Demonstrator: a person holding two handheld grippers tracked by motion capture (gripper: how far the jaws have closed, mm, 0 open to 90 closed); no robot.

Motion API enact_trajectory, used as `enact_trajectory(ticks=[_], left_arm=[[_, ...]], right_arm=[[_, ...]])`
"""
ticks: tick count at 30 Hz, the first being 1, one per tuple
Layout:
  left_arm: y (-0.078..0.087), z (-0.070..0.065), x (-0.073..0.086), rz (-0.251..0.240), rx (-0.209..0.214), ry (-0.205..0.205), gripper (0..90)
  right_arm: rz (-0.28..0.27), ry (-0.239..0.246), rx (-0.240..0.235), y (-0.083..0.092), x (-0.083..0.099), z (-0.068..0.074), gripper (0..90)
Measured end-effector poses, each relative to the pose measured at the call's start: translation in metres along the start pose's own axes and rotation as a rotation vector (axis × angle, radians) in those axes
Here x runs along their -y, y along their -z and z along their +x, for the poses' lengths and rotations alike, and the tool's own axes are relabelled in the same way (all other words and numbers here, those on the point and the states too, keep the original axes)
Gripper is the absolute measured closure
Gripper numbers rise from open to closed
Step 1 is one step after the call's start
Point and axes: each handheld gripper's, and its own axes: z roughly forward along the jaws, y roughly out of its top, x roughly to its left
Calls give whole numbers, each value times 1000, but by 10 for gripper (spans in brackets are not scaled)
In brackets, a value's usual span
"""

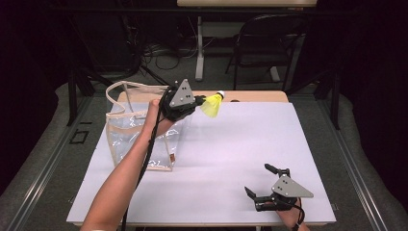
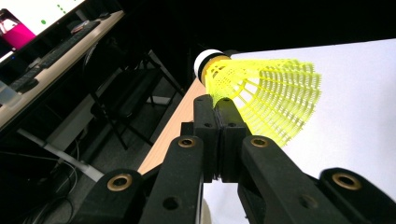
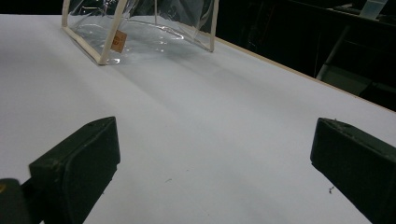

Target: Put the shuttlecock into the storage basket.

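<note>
A yellow plastic shuttlecock [image 1: 212, 103] with a white cork tip hangs in the air above the back of the white table [image 1: 231, 154]. My left gripper [image 1: 198, 101] is shut on its skirt. In the left gripper view the two jaws meet at the tips [image 2: 218, 109] and pinch the mesh of the shuttlecock [image 2: 266, 98]. A clear plastic bag [image 1: 139, 127] with beige trim stands upright just left of and below that hand. My right gripper [image 1: 261, 180] rests open near the front right of the table, nothing between its fingers [image 3: 79, 163].
A black chair [image 1: 264, 43] and a table leg [image 1: 199, 48] stand beyond the far edge. In the right gripper view the clear bag [image 3: 140, 28] stands far ahead across bare white tabletop [image 3: 210, 121]. Dark floor surrounds the table.
</note>
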Motion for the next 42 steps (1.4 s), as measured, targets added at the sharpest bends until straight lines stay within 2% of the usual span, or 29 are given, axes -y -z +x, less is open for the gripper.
enact_trajectory(ticks=[42], left_arm=[[36, 24, 15, -12, -101, 48, 892]], right_arm=[[1, -1, 1, 0, 0, 0, 10]])
